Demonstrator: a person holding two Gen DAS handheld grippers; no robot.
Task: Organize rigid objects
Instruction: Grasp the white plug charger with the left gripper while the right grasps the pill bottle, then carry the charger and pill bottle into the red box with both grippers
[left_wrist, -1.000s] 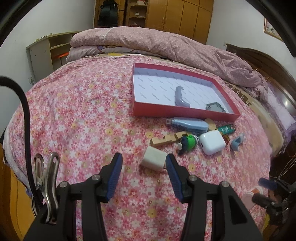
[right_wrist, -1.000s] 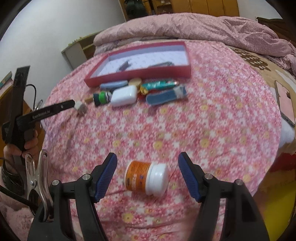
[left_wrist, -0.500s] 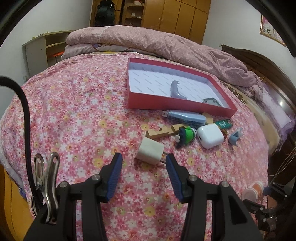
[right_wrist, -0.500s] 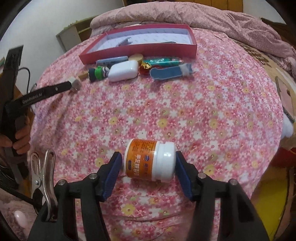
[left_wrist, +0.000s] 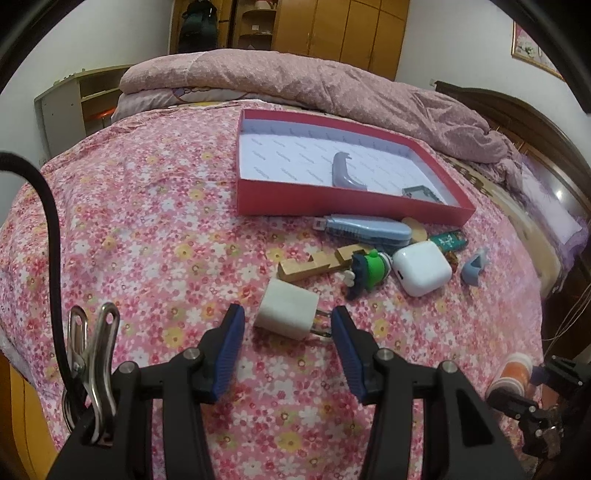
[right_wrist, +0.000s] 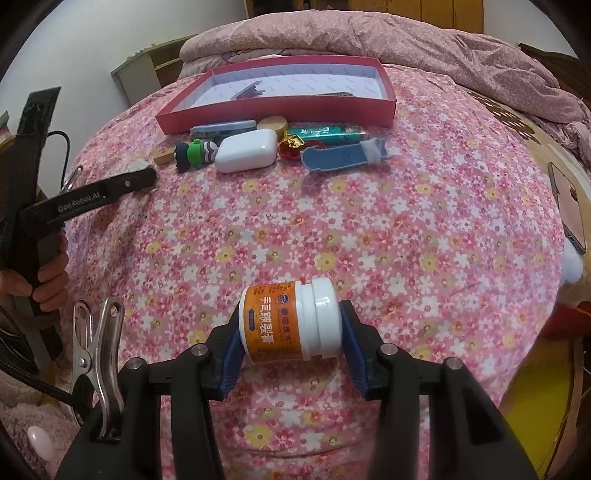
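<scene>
The right gripper (right_wrist: 291, 332) was closing its blue pads on a small orange jar with a white screw lid (right_wrist: 290, 325), which lay on its side on the pink flowered bedspread (right_wrist: 369, 229); one pad pressed the orange bottom and the other the white lid, so the jar was caught between them. The left gripper (left_wrist: 287, 325) stood about half open, and a white cube-shaped wall charger with two metal prongs (left_wrist: 288, 314) lay between its fingertips, but the pads did not touch it. Just beyond the charger, ahead of the left gripper, was a notched wooden block (left_wrist: 314, 264), and beside it to the right a small green and black toy figure (left_wrist: 367, 271) and a white rounded earphone case (left_wrist: 421, 271). Farther ahead lay a long blue plastic tool (left_wrist: 365, 229), just before the near wall of a flat red cardboard box with a white inside (left_wrist: 332, 205). In this box a grey curved plastic piece (left_wrist: 341, 171) and a small grey-green frame (left_wrist: 421, 194) were lying. To the right of the case lay a small blue-grey holder (left_wrist: 474, 267) and a green packet (left_wrist: 448, 240). From the right gripper, all these things were well ahead, near the box, and a person's hand (right_wrist: 44, 273) held the handle of the left gripper at the left side.
</scene>
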